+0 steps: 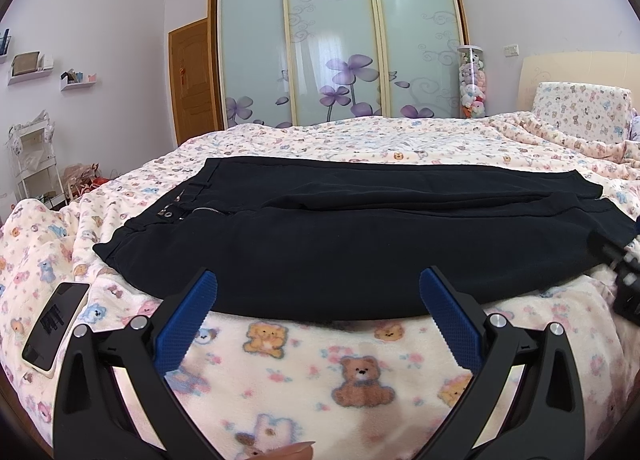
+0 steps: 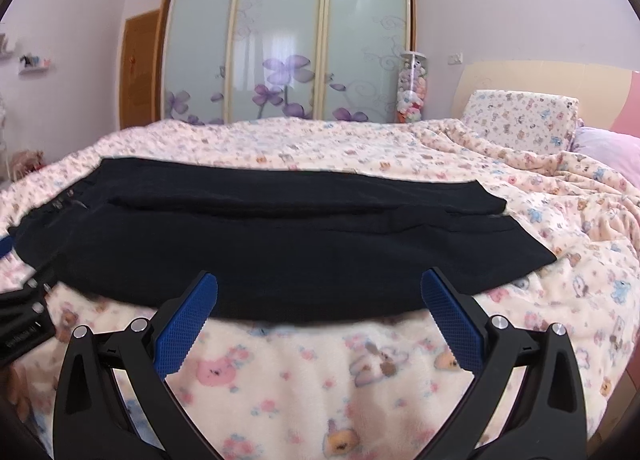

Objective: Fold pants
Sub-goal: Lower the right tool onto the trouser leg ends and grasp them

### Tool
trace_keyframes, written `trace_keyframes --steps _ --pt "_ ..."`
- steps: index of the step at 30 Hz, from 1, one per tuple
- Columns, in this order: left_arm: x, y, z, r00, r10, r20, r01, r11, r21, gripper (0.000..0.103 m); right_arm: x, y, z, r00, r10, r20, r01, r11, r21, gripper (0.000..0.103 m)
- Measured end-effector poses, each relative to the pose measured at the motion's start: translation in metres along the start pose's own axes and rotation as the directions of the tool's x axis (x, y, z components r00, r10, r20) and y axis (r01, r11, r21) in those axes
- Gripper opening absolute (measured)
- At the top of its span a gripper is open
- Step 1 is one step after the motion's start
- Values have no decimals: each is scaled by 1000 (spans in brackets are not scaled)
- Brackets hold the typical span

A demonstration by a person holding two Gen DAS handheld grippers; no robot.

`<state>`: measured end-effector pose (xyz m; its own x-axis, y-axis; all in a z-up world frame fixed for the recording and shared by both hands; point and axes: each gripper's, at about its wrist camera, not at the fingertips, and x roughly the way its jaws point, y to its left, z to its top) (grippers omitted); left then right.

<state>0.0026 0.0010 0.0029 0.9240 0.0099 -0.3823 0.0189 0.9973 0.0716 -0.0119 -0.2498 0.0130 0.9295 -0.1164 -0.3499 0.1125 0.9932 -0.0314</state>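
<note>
Both claws are held wide apart and empty: the left gripper (image 1: 318, 288) and the right gripper (image 2: 319, 288) are poised at the near edge of the black pants (image 1: 360, 236), gripping nothing. The pants are laid flat on the bear-print blanket (image 1: 320, 360), straight ahead of both grippers, with the long axis running left to right, the waistband (image 1: 160, 216) at the left and the leg hems (image 1: 592, 196) at the right. The two legs are seen lying side by side, not yet folded together. The waist end is judged nearer the left gripper, the hems nearer the right. A phone (image 1: 56, 326) is lying just beside the left gripper, apart from the pants; nothing is seen blocking the near edge.
</note>
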Motion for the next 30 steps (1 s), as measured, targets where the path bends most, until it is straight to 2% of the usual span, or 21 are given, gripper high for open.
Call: trace_keyframes --steps 3,6,9,11,15,18,20,26,28,30 --pt "2 0 10 1000 17 2 -17 1000 -12 101 -3 -10 22 996 83 42 -83 997 -6 102" --pt "8 5 25 1000 26 10 -25 998 -60 101 1 -36 46 981 176 76 -179 983 30 102" --pt "17 10 44 998 41 36 -37 994 -105 101 21 -75 71 972 221 83 -229 968 105 102" --pt "25 11 55 997 58 55 -52 993 -108 101 41 -100 88 973 223 62 -230 962 149 102" --pt "44 4 59 992 102 80 -96 993 -71 101 104 -166 121 983 174 -50 -158 959 234 102" --pt "58 1 51 992 112 64 -108 992 -64 101 153 -217 130 980 146 -136 -93 936 338 102" --pt "67 -2 46 996 82 29 -81 996 -42 101 184 -251 133 973 139 -182 -55 913 403 102" --pt "75 -1 43 999 -47 11 47 998 -41 101 256 -322 126 968 89 -235 48 854 519 102" --pt "82 -1 41 994 -106 -18 105 993 -48 101 280 -338 121 964 77 -256 77 839 539 86" --pt "89 -2 38 985 -169 -46 165 984 -66 101 299 -350 117 961 54 -273 107 833 543 79"
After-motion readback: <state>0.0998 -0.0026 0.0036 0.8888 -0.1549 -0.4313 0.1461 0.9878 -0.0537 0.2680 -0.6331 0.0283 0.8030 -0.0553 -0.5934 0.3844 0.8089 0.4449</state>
